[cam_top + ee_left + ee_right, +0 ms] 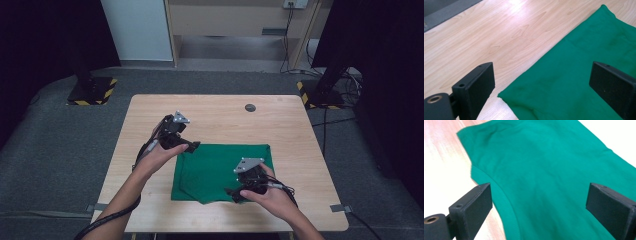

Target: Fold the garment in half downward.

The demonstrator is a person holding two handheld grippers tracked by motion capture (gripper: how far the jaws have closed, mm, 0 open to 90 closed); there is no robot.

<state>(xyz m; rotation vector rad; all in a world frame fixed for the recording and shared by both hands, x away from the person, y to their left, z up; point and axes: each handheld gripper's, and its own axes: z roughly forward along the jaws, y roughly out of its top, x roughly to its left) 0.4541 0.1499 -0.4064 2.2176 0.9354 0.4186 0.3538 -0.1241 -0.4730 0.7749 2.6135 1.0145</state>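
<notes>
A folded green cloth (215,170) lies flat on the wooden table (220,115), toward its front middle. My left gripper (191,147) hovers at the cloth's far left corner, open, with the corner of the green cloth (574,75) lying between and below its jaws. My right gripper (235,195) is at the cloth's near edge, right of centre, open wide above the green cloth (544,170), whose curved hem runs by the left jaw. Neither gripper holds anything.
A small dark round disc (250,107) sits in the table top near the far edge. Two black stands with striped bases (92,90) flank the table on the grey floor. Cables (335,120) run at the right.
</notes>
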